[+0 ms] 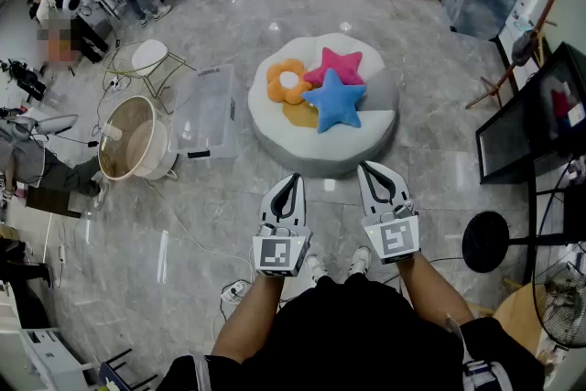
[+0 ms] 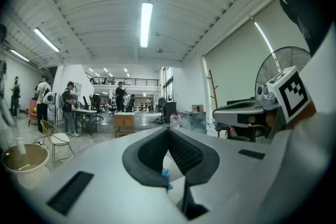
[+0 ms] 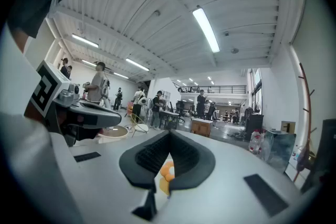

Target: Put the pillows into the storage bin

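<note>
Head view: left tool (image 1: pixel 291 180) and right tool (image 1: pixel 368 168) side by side, level, above the floor (image 1: pixel 183 224), just short of the near edge of a round white cushion (image 1: pixel 275 142). Both closed up, gripping nothing. 4 pillows bunched on the cushion top, well apart from both tools. Blue star pillow (image 1: pixel 335 100) at the middle, overlapping the pink star pillow (image 1: pixel 337 66) toward the far edge. Orange flower pillow (image 1: pixel 287 81) toward the left edge, yellow pillow (image 1: pixel 300 114) tucked between flower and blue star. Clear storage bin (image 1: pixel 209 112) on the floor just beside the cushion's left edge. Round tan tub (image 1: pixel 133 139) just left of the bin, wire chair (image 1: pixel 151 59) beyond it.

Left gripper view: jaws together, clamped on nothing. Sliver of blue star pillow (image 2: pixel 165 172) showing below the tips. Tub (image 2: pixel 21 157) at lower left, chair (image 2: pixel 55 139) near it.

Right gripper view: jaws together, empty. Bit of orange flower pillow (image 3: pixel 167 169) showing below the tips.
</note>
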`<state>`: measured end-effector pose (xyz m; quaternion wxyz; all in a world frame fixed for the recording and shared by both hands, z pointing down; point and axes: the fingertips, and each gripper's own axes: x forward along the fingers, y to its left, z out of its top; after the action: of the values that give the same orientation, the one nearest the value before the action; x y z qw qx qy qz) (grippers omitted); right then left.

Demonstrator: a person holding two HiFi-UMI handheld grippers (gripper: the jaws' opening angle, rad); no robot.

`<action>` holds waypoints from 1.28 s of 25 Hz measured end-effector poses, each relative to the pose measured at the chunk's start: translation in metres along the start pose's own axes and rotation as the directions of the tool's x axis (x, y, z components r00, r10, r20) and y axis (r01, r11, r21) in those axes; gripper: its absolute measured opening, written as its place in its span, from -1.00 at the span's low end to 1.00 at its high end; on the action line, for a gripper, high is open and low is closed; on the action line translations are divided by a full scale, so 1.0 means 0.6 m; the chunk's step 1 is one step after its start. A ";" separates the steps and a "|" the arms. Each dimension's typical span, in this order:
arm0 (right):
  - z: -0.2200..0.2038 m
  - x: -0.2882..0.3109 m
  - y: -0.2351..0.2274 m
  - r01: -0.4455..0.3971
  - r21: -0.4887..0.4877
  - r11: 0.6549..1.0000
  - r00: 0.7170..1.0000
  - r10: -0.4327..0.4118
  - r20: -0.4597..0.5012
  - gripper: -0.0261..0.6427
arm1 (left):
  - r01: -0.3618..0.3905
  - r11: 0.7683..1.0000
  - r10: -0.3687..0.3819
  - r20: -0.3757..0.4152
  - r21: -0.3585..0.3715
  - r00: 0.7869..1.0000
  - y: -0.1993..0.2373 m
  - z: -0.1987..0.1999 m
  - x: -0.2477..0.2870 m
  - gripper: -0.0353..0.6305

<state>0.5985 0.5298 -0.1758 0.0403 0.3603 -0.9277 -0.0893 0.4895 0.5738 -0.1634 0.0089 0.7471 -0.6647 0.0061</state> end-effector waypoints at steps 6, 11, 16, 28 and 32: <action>0.008 0.002 0.020 -0.023 -0.005 1.000 1.000 0.024 0.002 -0.89 | 0.005 0.999 -0.006 0.017 0.046 1.000 0.005 0.013 -0.009 -0.84; 0.026 0.011 0.026 0.008 0.022 1.000 0.999 -0.009 0.042 -0.89 | 0.012 0.999 -0.013 0.017 0.045 1.000 0.020 0.021 -0.018 -0.84; 0.032 0.021 0.029 0.061 0.065 0.996 0.996 -0.065 0.055 -0.88 | 0.030 0.999 -0.031 0.024 0.025 0.999 0.052 0.026 -0.029 -0.84; 0.002 0.081 0.094 0.075 0.036 0.997 0.997 -0.075 0.008 -0.88 | 0.079 0.997 -0.079 -0.017 0.016 0.997 0.144 -0.011 -0.029 -0.84; -0.010 0.111 0.088 0.070 0.032 0.997 0.998 -0.070 -0.005 -0.88 | 0.084 0.996 -0.084 -0.032 0.007 0.996 0.163 -0.025 -0.007 -0.84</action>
<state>0.5155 0.5224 -0.1587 0.0331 0.3931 -0.9158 -0.0752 0.3920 0.5668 -0.1481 0.0167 0.7741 -0.6325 0.0204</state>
